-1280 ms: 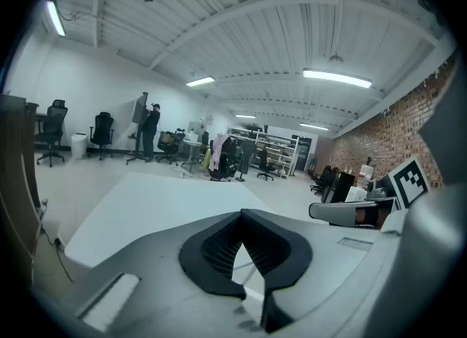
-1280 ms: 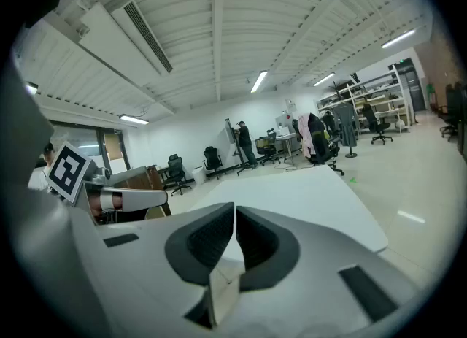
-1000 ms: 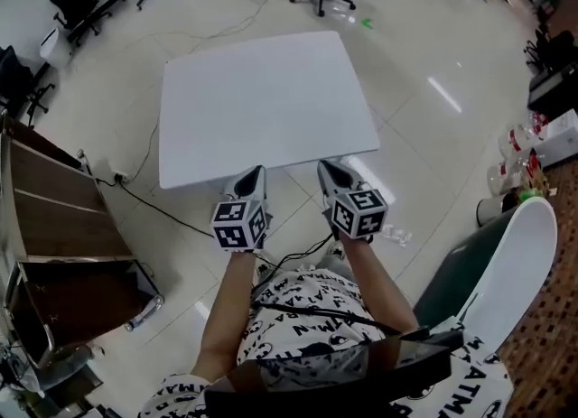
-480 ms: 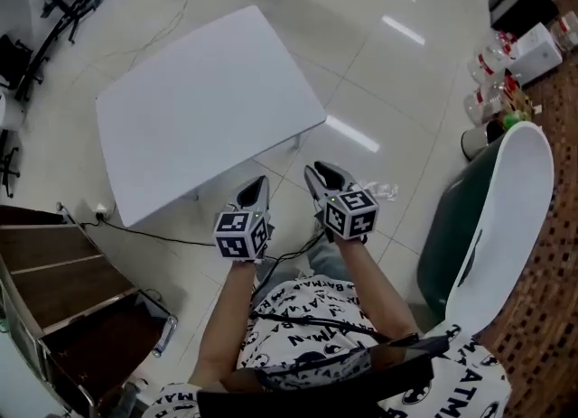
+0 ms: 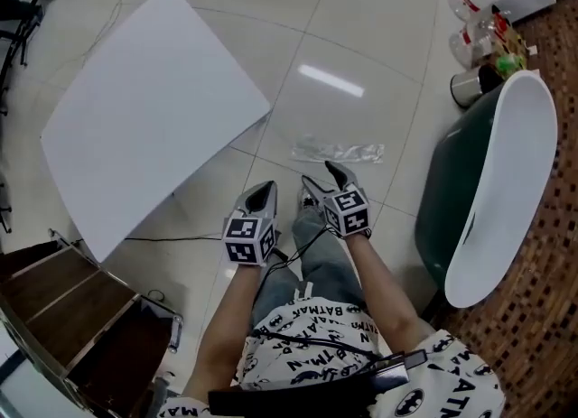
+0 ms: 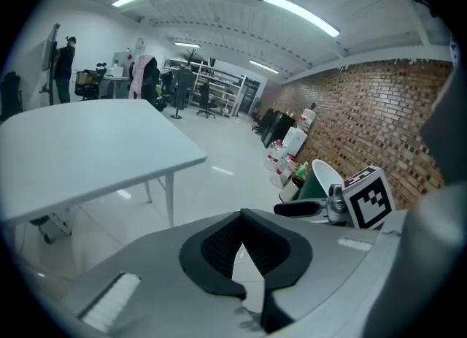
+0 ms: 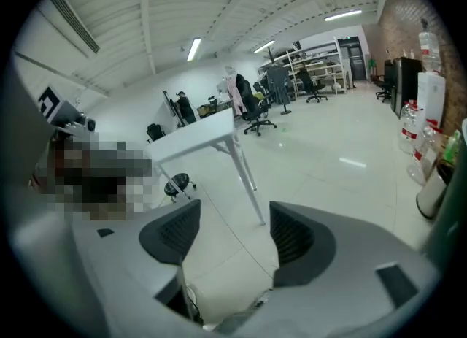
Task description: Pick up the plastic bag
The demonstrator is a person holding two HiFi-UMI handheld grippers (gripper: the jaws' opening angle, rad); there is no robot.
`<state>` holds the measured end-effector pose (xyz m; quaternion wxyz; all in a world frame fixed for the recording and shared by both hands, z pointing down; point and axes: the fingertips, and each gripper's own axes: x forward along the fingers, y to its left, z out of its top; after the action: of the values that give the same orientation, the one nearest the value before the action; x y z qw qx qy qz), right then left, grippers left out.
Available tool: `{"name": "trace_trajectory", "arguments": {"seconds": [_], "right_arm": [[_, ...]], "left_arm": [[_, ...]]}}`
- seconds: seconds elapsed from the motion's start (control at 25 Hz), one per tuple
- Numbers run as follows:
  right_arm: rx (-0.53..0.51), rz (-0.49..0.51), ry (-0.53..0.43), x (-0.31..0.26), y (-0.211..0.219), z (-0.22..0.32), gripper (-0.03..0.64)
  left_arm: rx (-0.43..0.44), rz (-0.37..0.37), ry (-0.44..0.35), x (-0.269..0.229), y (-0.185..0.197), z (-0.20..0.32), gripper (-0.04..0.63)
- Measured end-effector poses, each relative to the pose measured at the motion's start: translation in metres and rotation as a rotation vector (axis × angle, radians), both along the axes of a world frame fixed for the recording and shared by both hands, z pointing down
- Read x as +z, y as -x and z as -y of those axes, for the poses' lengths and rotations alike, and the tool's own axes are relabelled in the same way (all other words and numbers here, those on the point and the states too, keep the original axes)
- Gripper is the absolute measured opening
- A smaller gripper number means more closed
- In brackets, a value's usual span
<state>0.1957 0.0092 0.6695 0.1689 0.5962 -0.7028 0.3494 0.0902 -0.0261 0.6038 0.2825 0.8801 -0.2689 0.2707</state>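
A clear, crumpled plastic bag (image 5: pixel 339 151) lies on the glossy tiled floor, just ahead of my two grippers. My right gripper (image 5: pixel 323 176) hovers a short way short of the bag; its jaws are opening and stand apart with nothing between them, and only floor shows in the gap in the right gripper view (image 7: pixel 233 234). My left gripper (image 5: pixel 262 193) is beside it on the left, its pads closed together on nothing (image 6: pixel 244 247). The bag does not appear in either gripper view.
A white table (image 5: pixel 144 109) stands to the left, with a black cable (image 5: pixel 181 238) on the floor by it. A dark green and white chair (image 5: pixel 488 190) is at the right, with a metal bin (image 5: pixel 465 88) and bottles (image 5: pixel 479 19) beyond. Wooden shelves (image 5: pixel 72 308) lie bottom left.
The head view has swung right: the table slid to the upper left and the bag came fully into view ahead of the grippers. The right gripper's jaws have spread apart.
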Motion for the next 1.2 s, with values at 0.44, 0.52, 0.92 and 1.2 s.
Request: {"name": "trace_trajectory", "arguments": {"seconds": [0.44,0.52,0.92,1.2], "right_arm": [[-0.132,-0.029,0.390,0.315,-0.065,-0.041,0.333],[-0.162,-0.036,0.415,0.364,-0.065,-0.045,0.333],[-0.385,-0.117,0.445,0.563,-0.032,-0.079,0.333],[-0.534,-0.203,0.355,0.639,-0.014,-0.047,0.331]], "left_arm": [[0.144,0.168,0.117,0.216,-0.076,-0.009,0.006],[0.173,0.200,0.126,0.262,-0.086,-0.007,0.006],[0.240,0.273,0.202,0.455,-0.099,-0.037,0.006],[0.222,0.294,0.231,0.530,-0.083,-0.047,0.006]]}}
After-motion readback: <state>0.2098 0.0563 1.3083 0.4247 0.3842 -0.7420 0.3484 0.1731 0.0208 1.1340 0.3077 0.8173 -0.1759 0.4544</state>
